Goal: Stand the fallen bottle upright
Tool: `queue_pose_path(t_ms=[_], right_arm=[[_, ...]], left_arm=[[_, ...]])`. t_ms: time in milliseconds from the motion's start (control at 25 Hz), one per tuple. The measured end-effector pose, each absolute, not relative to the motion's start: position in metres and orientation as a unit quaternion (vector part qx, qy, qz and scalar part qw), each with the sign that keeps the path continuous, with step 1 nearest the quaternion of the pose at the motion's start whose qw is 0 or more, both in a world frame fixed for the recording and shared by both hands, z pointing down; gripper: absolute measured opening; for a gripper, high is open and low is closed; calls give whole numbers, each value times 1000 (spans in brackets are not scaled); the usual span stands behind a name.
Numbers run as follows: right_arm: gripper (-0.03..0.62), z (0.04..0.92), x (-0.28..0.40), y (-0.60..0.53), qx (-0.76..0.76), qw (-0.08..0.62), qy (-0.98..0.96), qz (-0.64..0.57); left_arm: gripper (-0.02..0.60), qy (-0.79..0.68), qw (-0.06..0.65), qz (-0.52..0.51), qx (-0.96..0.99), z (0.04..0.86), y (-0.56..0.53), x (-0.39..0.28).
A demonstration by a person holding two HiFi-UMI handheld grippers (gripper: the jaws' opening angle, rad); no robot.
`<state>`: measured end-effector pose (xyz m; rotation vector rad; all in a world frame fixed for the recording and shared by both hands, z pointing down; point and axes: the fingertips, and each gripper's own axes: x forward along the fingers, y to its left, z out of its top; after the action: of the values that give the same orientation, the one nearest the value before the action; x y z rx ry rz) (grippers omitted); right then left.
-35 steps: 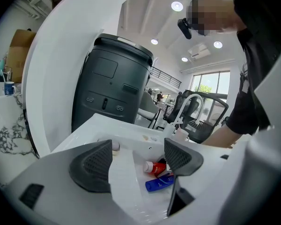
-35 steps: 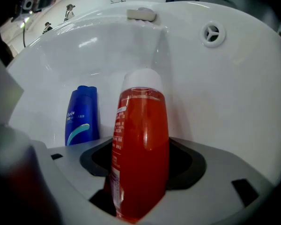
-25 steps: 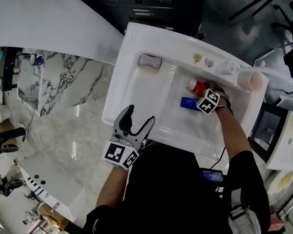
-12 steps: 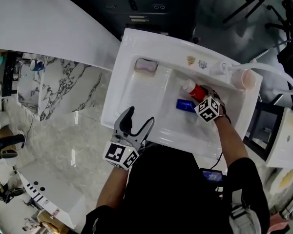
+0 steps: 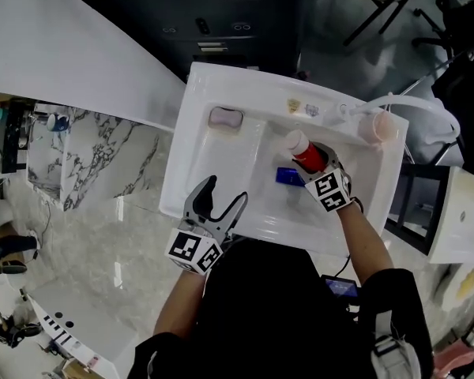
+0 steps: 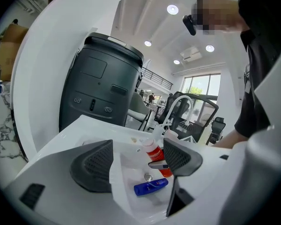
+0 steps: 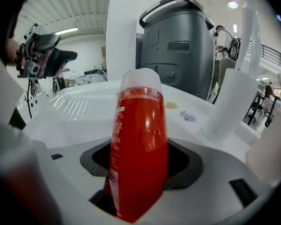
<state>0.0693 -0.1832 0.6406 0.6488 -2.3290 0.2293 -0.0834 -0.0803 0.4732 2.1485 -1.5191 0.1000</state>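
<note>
Gripping the red bottle [image 7: 140, 144] with the right gripper [image 5: 319, 166]: jaws set wide, one pad on each side of the body, white cap pointing away from the gripper. The bottle is inside the sink [image 5: 182, 156], over the right half of the basin, tilted with the cap up and leaning toward the back-left corner; not upright yet. Its base is hidden behind the gripper, so I can't tell whether it touches the basin floor. A blue bottle [image 5: 289, 177] lies on its side on the basin floor just in front of the red one, beside the drain [image 6: 148, 176]. The left gripper [image 5: 225, 192] hangs over the sink's front edge toward the left, jaws apart, nothing between them, well clear of both bottles. A bar of soap [image 5: 225, 118] sits in the back-left corner recess. The faucet [image 6: 178, 104] and a pale cup [image 5: 377, 126] are at the back-right corner.
</note>
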Motion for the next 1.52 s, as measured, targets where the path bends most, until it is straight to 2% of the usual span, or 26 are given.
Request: queue_pose_path(t_ms=[320,560,880,1520], right_arm=[[288,572,40,-202,294,228,-921,112],[290,540,16,-226,318,194,-925,78],[291,510,1,-282,389,116,-911,72],[291,509,-15,-354,462,78,-882,48]], left_arm=[[351,-544,245,30,802,467,-87,-84],[351,-541,228,24,809,455,-104,-100],[345,-545,232,14,806,451,-112,-123],[345,-520,251,43,816,471,-143,-154]])
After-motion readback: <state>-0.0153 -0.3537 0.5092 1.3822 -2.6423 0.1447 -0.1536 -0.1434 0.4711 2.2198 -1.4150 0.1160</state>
